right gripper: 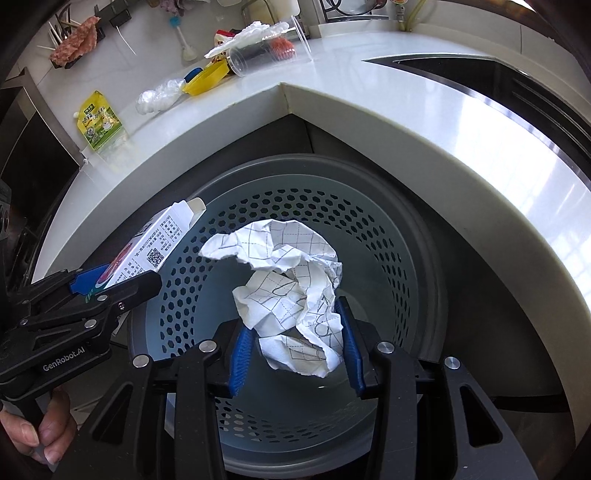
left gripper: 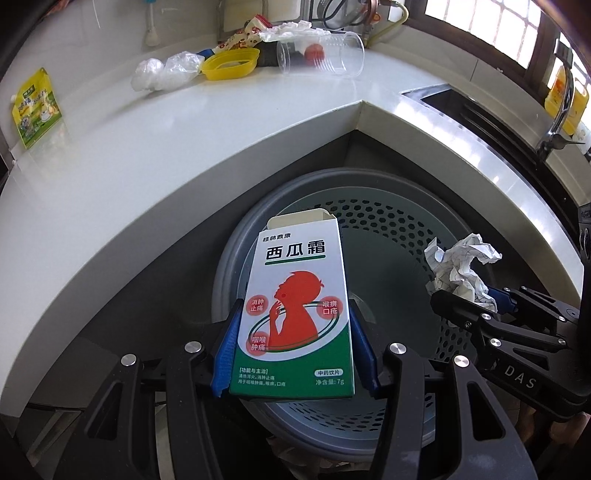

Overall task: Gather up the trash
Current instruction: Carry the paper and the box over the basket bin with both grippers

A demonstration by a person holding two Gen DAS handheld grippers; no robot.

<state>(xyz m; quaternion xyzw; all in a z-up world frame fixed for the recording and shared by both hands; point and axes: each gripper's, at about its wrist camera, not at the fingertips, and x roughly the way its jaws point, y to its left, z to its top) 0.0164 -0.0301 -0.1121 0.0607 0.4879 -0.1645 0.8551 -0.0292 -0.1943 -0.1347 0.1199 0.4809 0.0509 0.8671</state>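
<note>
My left gripper (left gripper: pixel 293 347) is shut on a white, green and red medicine box (left gripper: pixel 295 310), held over the grey perforated trash bin (left gripper: pixel 388 221). The box also shows in the right wrist view (right gripper: pixel 155 247). My right gripper (right gripper: pixel 295 339) is shut on a crumpled sheet of grid paper (right gripper: pixel 291 288), also over the bin (right gripper: pixel 369 229). The paper shows at the right of the left wrist view (left gripper: pixel 461 269). More trash lies on the white counter (left gripper: pixel 147 155): a clear plastic cup (left gripper: pixel 321 53), a yellow lid (left gripper: pixel 231 64), a clear plastic bag (left gripper: pixel 162 74) and a yellow-green sachet (left gripper: pixel 35 107).
The bin stands on the floor in the inner corner of the L-shaped counter. A sink (left gripper: pixel 480 107) with a tap (left gripper: pixel 557 118) is at the right. A wrapper and tissue pile (left gripper: pixel 280 29) lies behind the cup.
</note>
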